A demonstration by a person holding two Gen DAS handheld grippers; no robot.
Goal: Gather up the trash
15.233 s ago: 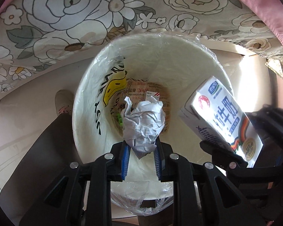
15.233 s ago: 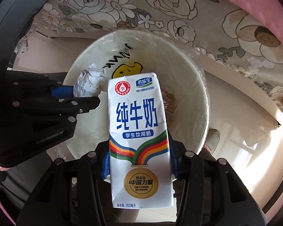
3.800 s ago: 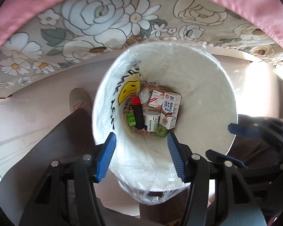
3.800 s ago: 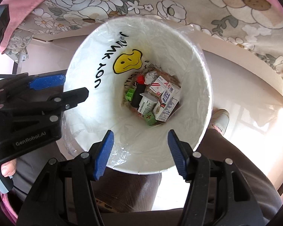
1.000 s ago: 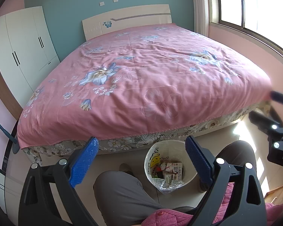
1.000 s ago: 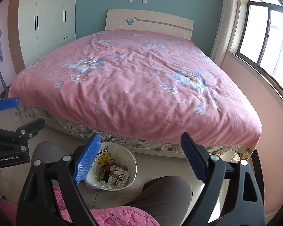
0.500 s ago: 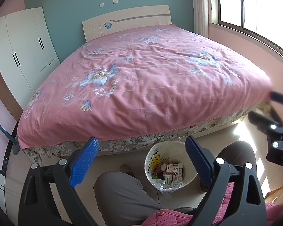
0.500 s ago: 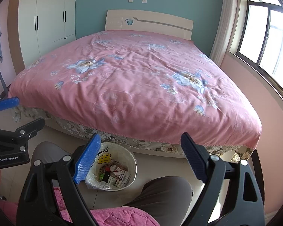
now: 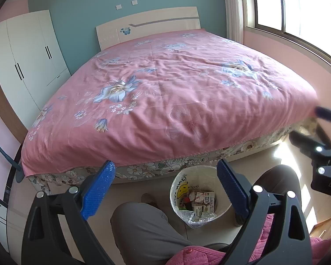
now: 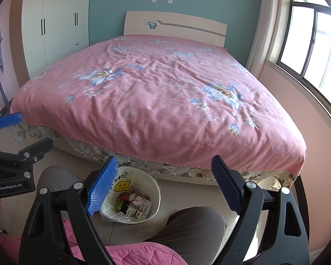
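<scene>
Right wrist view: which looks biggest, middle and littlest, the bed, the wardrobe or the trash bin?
1. Bed, the largest by far; it fills most of the picture.
2. Wardrobe, smaller, though it stands farther from the camera, so its true size is unsure.
3. Trash bin, the smallest, on the floor by the bed.

Pink floral bedspread (image 9: pixel 176 92); white bin (image 9: pixel 220 209), yellow smiley; teal wall (image 10: pixel 198 6).

- Pale tiled floor (image 10: pixel 187 190), sunlit at the window side.
- On it: white lined bin (image 10: pixel 153 201) holding cartons (image 10: pixel 141 206), perhaps also a bottle.
- Bed (image 9: pixel 176 92) covered by pink floral spread.
</scene>
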